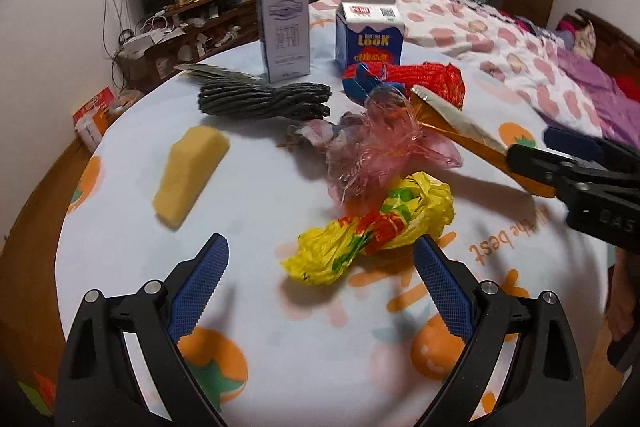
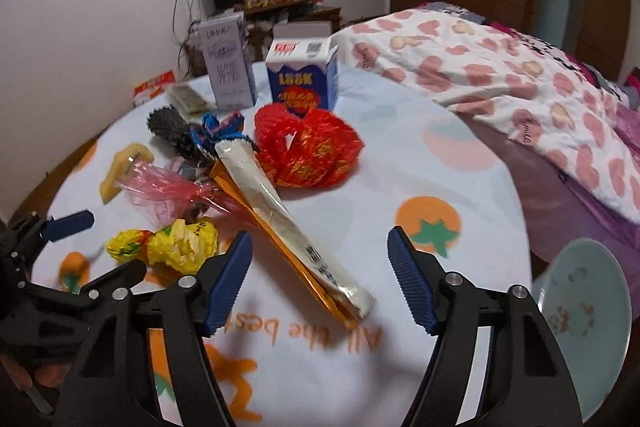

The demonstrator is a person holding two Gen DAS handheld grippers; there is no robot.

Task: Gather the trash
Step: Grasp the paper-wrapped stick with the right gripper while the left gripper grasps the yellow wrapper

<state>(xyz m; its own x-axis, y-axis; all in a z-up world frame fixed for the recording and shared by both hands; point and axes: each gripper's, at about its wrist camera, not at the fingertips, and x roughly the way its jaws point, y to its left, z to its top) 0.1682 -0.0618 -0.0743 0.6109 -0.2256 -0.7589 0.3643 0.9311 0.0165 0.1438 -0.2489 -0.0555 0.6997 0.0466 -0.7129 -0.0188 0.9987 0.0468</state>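
Observation:
A crumpled yellow bag (image 1: 372, 231) (image 2: 176, 245) lies on the round table's printed cloth (image 1: 288, 339), just ahead of my left gripper (image 1: 320, 251), which stands open with nothing between its pads. A long white and orange wrapper (image 2: 280, 211) (image 1: 460, 123) runs diagonally between the fingers of my right gripper (image 2: 318, 241) (image 1: 530, 147); the jaws are open and the pads do not touch it. Beyond these lie a pink cellophane bag (image 1: 376, 147) (image 2: 168, 187), a red-orange foil wrapper (image 1: 420, 79) (image 2: 312, 147) and a small blue wrapper (image 2: 220, 131).
A blue LOOK carton (image 1: 370, 35) and a pale violet box (image 1: 286, 31) stand at the table's far side. A grey bundle (image 1: 264, 101) and a yellow sponge (image 1: 188, 175) lie left. A pale bowl (image 2: 588, 307) sits at the right edge, by a bed (image 2: 520, 87).

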